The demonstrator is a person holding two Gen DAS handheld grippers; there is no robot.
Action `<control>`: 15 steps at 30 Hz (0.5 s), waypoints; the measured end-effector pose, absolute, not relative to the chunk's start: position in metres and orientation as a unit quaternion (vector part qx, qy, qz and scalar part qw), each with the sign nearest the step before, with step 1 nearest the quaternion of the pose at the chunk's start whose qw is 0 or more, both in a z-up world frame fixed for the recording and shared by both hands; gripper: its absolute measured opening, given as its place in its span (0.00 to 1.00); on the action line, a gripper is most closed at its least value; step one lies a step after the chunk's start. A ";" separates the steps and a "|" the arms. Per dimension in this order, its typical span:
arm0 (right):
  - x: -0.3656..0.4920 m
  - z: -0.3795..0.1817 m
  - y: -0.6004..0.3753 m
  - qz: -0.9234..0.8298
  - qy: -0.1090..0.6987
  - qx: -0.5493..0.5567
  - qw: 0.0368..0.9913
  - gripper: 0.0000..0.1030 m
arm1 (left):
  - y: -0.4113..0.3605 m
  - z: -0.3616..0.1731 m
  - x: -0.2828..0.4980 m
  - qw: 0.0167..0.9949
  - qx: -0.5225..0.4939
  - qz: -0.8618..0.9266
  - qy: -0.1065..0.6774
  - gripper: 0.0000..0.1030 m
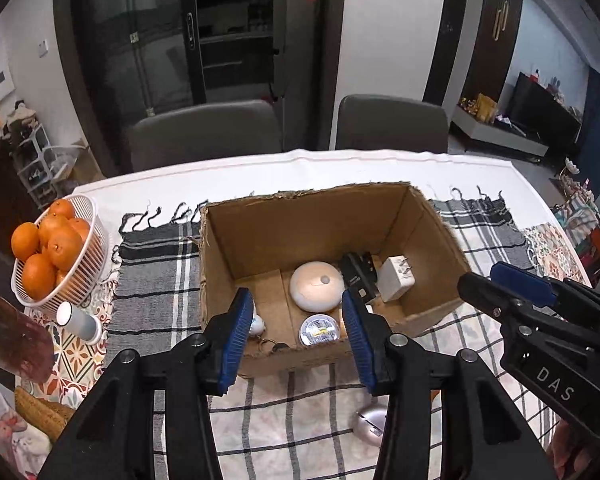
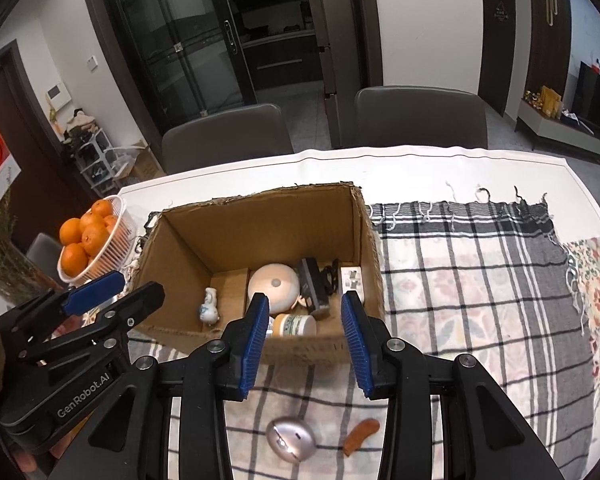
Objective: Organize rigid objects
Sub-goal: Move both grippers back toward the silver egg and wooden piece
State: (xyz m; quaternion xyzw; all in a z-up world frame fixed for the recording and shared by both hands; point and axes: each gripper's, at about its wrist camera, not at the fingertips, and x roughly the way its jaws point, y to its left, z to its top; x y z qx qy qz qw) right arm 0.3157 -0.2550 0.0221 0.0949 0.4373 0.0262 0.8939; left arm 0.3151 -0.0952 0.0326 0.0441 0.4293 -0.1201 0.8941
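Note:
An open cardboard box (image 1: pixel 260 236) (image 2: pixel 188 248) stands on the checked cloth. Inside lie a round white dome (image 1: pixel 316 286) (image 2: pixel 274 282), a black adapter (image 1: pixel 358 276) (image 2: pixel 314 286), a white plug (image 1: pixel 396 278) (image 2: pixel 351 278), a round labelled jar (image 1: pixel 320 330) (image 2: pixel 294 325) and a small white figurine (image 2: pixel 209 306). A silver mouse-like object (image 2: pixel 291 438) (image 1: pixel 368 420) and a small orange piece (image 2: pixel 362 436) lie on the cloth in front of the box. My left gripper (image 1: pixel 296 340) and right gripper (image 2: pixel 306 340) are both open and empty, above the box's near wall.
A white basket of oranges (image 1: pixel 56 256) (image 2: pixel 96 236) sits at the left of the table, with a small white cylinder (image 1: pixel 78 320) beside it. Two grey chairs (image 1: pixel 204 132) stand behind the far table edge. The right of the cloth (image 2: pixel 480 280) is bare.

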 end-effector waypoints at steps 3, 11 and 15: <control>0.304 0.027 -0.256 0.022 0.430 0.092 0.898 0.38 | -0.096 0.037 0.303 0.899 0.045 -0.125 0.418 0.44; 0.275 0.035 -0.259 0.007 0.413 0.087 0.906 0.38 | -0.101 0.036 0.280 0.898 0.045 -0.138 0.415 0.44; 0.265 0.032 -0.264 0.004 0.415 0.095 0.905 0.38 | -0.104 0.030 0.270 0.895 0.049 -0.145 0.418 0.44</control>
